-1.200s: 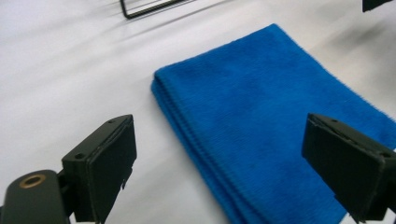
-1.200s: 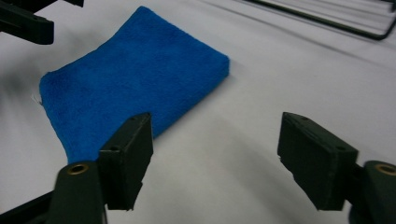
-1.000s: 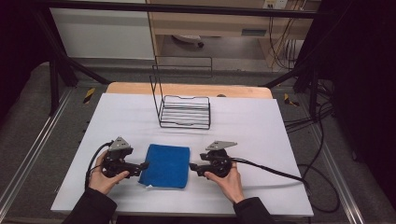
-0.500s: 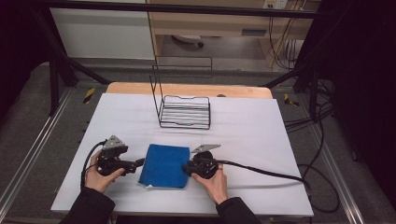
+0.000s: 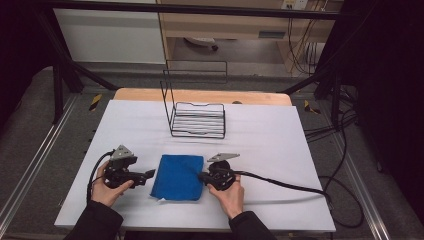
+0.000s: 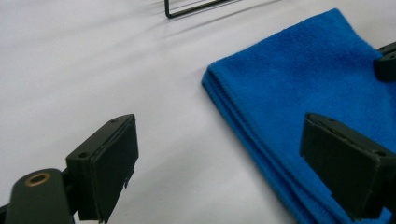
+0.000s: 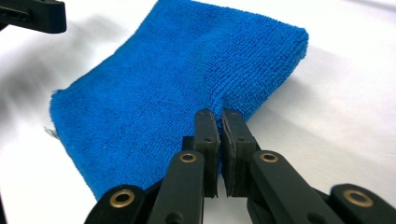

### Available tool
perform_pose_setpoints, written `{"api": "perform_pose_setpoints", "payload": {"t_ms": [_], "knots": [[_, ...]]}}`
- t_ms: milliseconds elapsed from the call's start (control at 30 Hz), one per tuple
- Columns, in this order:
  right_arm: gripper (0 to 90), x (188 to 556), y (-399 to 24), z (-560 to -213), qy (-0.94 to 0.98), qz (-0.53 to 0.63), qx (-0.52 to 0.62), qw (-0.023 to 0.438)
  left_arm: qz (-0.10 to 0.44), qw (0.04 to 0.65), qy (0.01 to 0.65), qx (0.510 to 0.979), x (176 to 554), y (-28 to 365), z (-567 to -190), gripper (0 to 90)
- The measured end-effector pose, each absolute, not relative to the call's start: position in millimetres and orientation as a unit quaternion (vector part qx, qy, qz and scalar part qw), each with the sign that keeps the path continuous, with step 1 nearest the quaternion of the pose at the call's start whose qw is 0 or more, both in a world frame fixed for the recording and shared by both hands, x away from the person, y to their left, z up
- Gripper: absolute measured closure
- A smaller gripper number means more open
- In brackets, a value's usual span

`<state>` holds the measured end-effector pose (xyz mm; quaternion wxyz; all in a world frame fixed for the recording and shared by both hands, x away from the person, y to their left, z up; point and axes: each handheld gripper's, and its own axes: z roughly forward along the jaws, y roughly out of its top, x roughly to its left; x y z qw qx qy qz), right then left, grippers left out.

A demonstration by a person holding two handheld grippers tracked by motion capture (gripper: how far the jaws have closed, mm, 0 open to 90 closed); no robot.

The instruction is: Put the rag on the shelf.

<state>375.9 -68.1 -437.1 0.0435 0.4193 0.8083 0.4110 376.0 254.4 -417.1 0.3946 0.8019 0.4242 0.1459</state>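
Note:
A folded blue towel (image 5: 177,176) lies flat on the white table (image 5: 280,145) near its front edge. My right gripper (image 5: 201,176) is at the towel's right edge. Its jaws have just been closing, and in the right gripper view they (image 7: 219,116) stand together, pinching a puckered fold of the towel (image 7: 163,79). My left gripper (image 5: 150,175) rests just off the towel's left edge, its jaws (image 6: 219,130) wide apart. The towel's folded edge (image 6: 303,84) lies between them, touching neither pad.
A black wire rack (image 5: 197,117) with a tall back frame stands behind the towel at mid-table. A cable trails from the right gripper across the table to the right. Beyond the table's far wooden edge are dark frame bars.
The right gripper slid left to the towel's right edge and its jaws closed on the cloth. The left gripper stayed put and open.

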Motion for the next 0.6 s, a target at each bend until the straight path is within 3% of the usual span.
{"api": "perform_pose_setpoints", "payload": {"t_ms": [300, 467, 500, 600], "knots": [[85.5, 381.7, -99.1, -430.6, 0.827, 0.37, 0.421, 0.044, 0.141, 0.406, 0.42, 0.799, 385.4, 233.8, -407.8, 14.0], [73.8, 386.0, -108.8, -434.8, 0.829, 0.381, 0.407, 0.055, 0.144, 0.404, 0.429, 0.795, 403.1, 215.6, -402.1, 20.9], [62.8, 386.5, -114.3, -433.8, 0.821, 0.402, 0.399, 0.071, 0.144, 0.403, 0.431, 0.794, 407.2, 212.0, -402.4, 22.7], [52.6, 387.9, -125.2, -428.6, 0.811, 0.425, 0.393, 0.083, 0.143, 0.399, 0.436, 0.794, 421.7, 200.6, -408.3, 31.2]]}}
